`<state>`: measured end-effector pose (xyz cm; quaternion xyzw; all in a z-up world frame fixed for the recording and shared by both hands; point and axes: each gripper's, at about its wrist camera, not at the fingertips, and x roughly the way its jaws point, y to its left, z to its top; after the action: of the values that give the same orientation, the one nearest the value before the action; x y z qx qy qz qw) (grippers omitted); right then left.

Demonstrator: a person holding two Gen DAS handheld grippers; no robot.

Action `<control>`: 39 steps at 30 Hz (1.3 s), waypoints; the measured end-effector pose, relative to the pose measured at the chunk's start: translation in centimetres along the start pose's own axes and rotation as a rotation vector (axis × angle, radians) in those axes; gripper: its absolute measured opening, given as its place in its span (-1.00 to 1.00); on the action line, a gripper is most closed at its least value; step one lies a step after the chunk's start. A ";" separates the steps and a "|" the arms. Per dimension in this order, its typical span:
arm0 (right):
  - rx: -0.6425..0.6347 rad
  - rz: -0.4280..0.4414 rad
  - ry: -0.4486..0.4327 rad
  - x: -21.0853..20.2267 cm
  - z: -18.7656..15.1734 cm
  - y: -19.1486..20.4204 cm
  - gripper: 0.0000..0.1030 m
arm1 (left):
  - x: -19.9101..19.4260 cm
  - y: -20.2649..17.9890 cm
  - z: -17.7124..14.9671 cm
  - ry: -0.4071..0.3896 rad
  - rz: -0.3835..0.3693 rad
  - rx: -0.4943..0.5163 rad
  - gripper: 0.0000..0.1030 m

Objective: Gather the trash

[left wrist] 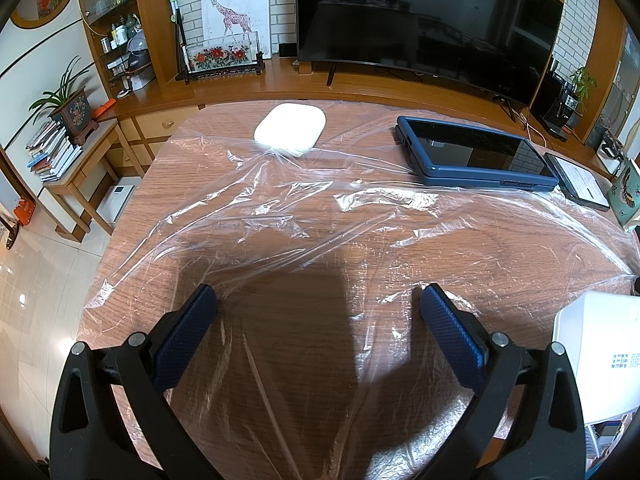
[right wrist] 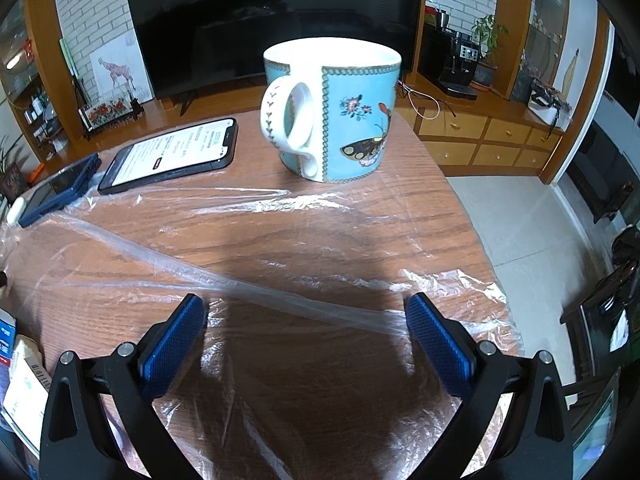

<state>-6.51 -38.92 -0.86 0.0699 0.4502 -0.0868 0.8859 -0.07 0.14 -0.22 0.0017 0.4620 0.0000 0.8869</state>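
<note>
Table first: round, wood-grained, carrying everything noted below. Clear plastic sheet next, which I judge to be the trash; it lies crumpled and spread over most of the top, reaching from under my tools to the far objects. In the left wrist view it fans out ahead and to both sides, with creases gathering toward the white oval case at the far edge, where the film appears pinched or caught. In the right wrist view a twisted ridge of the same sheet runs on a long diagonal from far left to near right, passing between my right gripper's pads and ending close to the right-hand pad. That ridge is the best purchase I can see, and its long axis lies across the jaw opening at a slant, so the right gripper looks nearer to a usable fold than the left. My left gripper has its jaws spread wide and grips nothing, film lying flat beneath it. My right gripper is likewise spread wide and empty. Blue-cased tablet rests on the sheet's far right portion, with the phone just beside it and the butterfly mug standing upright at the film's far edge; I judge all three could be dragged if the sheet is pulled.
</note>
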 end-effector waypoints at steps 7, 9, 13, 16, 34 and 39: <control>-0.016 -0.005 -0.013 -0.2 -0.1 0.2 0.93 | 0.1 0.1 -0.1 0.000 -0.001 0.000 0.97; -0.011 -0.003 -0.024 -0.6 0.2 0.1 0.93 | 0.1 0.1 -0.1 0.000 -0.001 0.001 0.97; -0.015 -0.002 -0.064 -2.7 0.6 -0.1 0.93 | 0.1 0.3 0.0 0.010 -0.009 0.000 0.97; -0.036 0.022 -0.111 -5.3 1.2 -0.2 0.93 | -1.0 1.0 0.6 -0.011 -0.020 -0.020 0.97; -0.670 0.523 -0.139 -22.2 -8.4 11.7 0.93 | -16.1 -1.6 -4.2 -0.100 -0.398 0.196 0.97; -0.783 0.542 -0.053 -21.6 -12.5 14.3 0.93 | -16.2 -3.9 -7.9 -0.035 -0.414 0.301 0.97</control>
<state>-25.79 -20.45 9.99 -0.1565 0.3919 0.3218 0.8476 -15.86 -3.79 8.53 0.0389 0.4321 -0.2505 0.8655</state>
